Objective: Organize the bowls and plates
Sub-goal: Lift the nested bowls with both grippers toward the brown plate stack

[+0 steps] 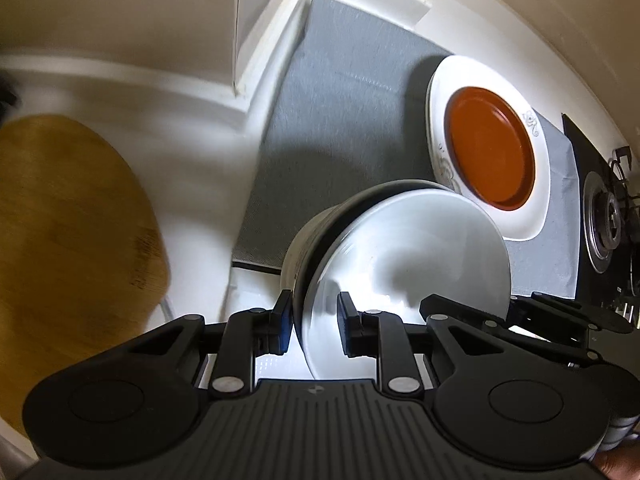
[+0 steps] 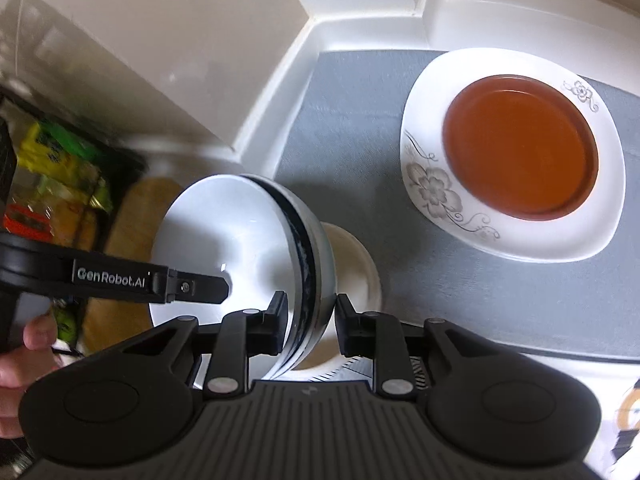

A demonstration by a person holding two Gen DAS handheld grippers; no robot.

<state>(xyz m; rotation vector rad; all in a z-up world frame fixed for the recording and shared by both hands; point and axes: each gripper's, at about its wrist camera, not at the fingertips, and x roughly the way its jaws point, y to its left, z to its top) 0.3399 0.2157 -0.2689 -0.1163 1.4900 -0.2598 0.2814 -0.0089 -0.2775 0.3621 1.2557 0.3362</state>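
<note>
While both grippers share one load, a white bowl (image 1: 404, 256) with a dark band under its rim hangs tilted above the near edge of a grey mat (image 1: 340, 120), its hollow facing sideways. It appears to be nested with a second, cream-coloured bowl (image 2: 352, 264) behind it, though the seam between them is hard to read. The left gripper (image 1: 314, 320) pinches the rim on one side, jaws narrowly parted with the bowl wall between the blue pads. The right gripper (image 2: 308, 320) does the same on the opposite side, its jaws closed to a narrow gap on the banded rim. A hand (image 2: 24, 356) shows at the lower left of the right wrist view, behind the left gripper's finger. Further along the mat, toward the far right corner of the white desk (image 2: 360, 12), a white plate with grey flower patterns (image 2: 516, 236) lies flat with a smaller orange plate (image 2: 520, 148) stacked in its centre. That stack looks finished. As a judgement, the plates are sorted and the bowls are the remaining step, needing to be set down upright on the bare mat near the plates. A wooden chair seat (image 1: 68, 240) sits beyond the desk's left edge, and a black stove burner (image 1: 604, 216) lies past the mat on the right.
</note>
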